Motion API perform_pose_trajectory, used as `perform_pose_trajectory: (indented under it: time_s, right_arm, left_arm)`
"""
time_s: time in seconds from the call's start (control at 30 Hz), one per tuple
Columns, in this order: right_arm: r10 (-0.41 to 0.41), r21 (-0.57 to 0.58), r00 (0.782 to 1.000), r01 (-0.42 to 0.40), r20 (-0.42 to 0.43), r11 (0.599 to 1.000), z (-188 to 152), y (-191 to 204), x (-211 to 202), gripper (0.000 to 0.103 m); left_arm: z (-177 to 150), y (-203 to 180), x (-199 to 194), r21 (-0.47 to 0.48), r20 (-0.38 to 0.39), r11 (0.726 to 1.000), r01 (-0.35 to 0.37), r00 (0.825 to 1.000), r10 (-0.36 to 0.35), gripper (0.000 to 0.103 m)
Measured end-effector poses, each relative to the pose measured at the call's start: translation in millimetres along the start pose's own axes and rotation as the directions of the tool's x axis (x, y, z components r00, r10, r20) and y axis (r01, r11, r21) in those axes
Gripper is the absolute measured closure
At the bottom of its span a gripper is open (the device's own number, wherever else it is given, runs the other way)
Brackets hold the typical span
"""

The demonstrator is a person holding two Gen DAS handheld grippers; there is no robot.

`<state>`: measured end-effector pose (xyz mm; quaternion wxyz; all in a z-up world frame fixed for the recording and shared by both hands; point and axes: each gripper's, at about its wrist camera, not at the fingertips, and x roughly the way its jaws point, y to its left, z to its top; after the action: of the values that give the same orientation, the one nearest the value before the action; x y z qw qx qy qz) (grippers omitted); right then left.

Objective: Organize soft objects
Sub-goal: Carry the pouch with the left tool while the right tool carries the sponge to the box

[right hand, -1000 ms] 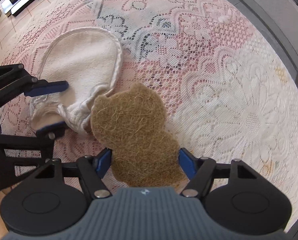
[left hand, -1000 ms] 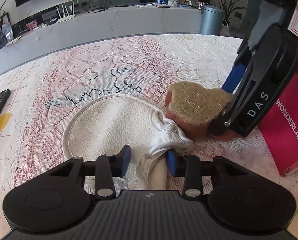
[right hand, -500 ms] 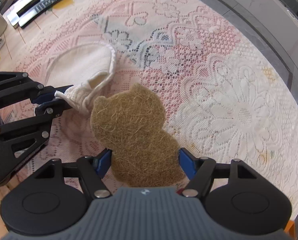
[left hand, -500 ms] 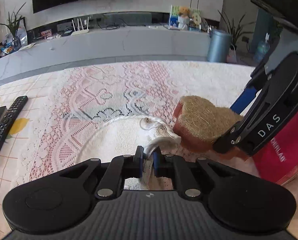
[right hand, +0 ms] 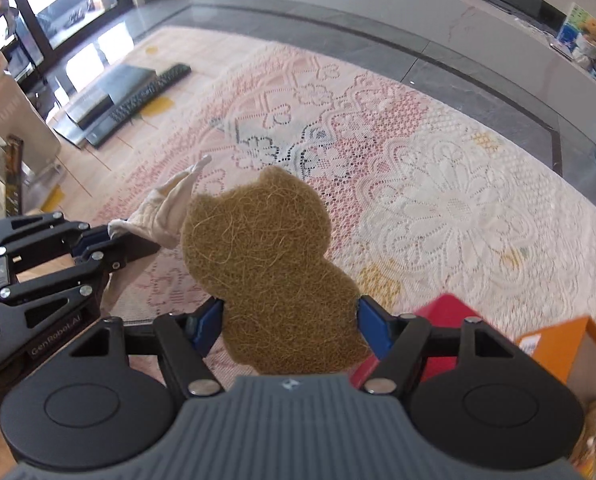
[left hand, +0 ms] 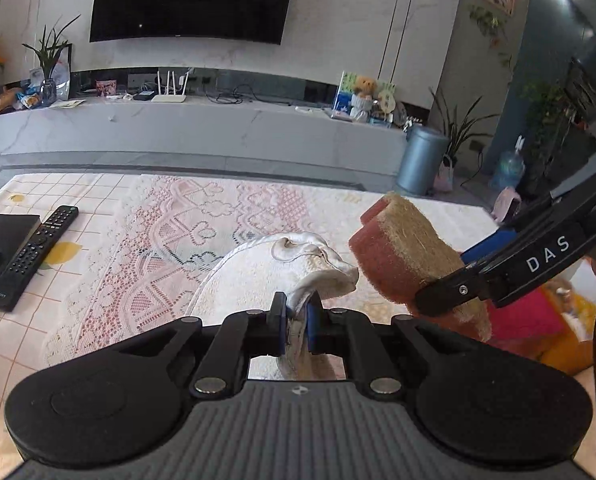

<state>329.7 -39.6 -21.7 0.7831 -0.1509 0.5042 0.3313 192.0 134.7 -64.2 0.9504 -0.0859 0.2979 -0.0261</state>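
Observation:
A cream round cloth (left hand: 257, 276) with a shiny trim hangs lifted by one edge, and my left gripper (left hand: 296, 316) is shut on that bunched edge. To its right a bear-shaped brown scouring sponge (left hand: 414, 248) with a red underside is held above the lace tablecloth (left hand: 177, 240). My right gripper (left hand: 454, 272) grips it. In the right wrist view the right gripper (right hand: 289, 320) is shut on the sponge (right hand: 261, 256) across its lower lobe. The left gripper (right hand: 97, 240) shows at the left there, with the cloth (right hand: 165, 212) sticking up from it.
A black remote (left hand: 33, 256) and a flat black box (left hand: 1, 232) lie at the table's left. A red box (right hand: 438, 316) and an orange box (right hand: 558, 344) stand near the right gripper. Beyond the table are a floor and a low TV bench.
The left gripper has shut on the cloth's edge and raised it off the table. The right gripper has lifted the sponge. Both views now look from higher up.

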Motion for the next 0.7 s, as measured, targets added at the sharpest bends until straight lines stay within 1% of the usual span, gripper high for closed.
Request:
perform_pose_trajectory:
  time_s: [0.13, 0.3, 0.47, 0.7]
  right_arm:
    - [-0.002, 0.052, 0.998, -0.001, 0.063, 0.999, -25, -9, -42, 0.033]
    - [-0.07, 0.106, 0.989, 0.056, 0.13, 0.993, -58, -30, -95, 0.033]
    - [-0.148, 0.166, 0.977, 0.123, 0.152, 0.979, -91, -58, -133, 0.033]
    - [-0.242, 0.235, 0.957, 0.202, 0.159, 0.951, -136, -97, -169, 0.033]
  left_arm:
    - [5, -17, -23, 0.009, 0.041, 0.999, 0.041, 0.998, -0.041, 0.093]
    - [16, -50, -44, 0.048, 0.084, 0.993, 0.105, 0.991, -0.109, 0.093]
    - [26, -87, -53, 0.096, 0.113, 0.981, 0.172, 0.977, -0.182, 0.093]
    - [34, -148, -45, 0.173, 0.1, 0.948, 0.267, 0.953, -0.287, 0.093]
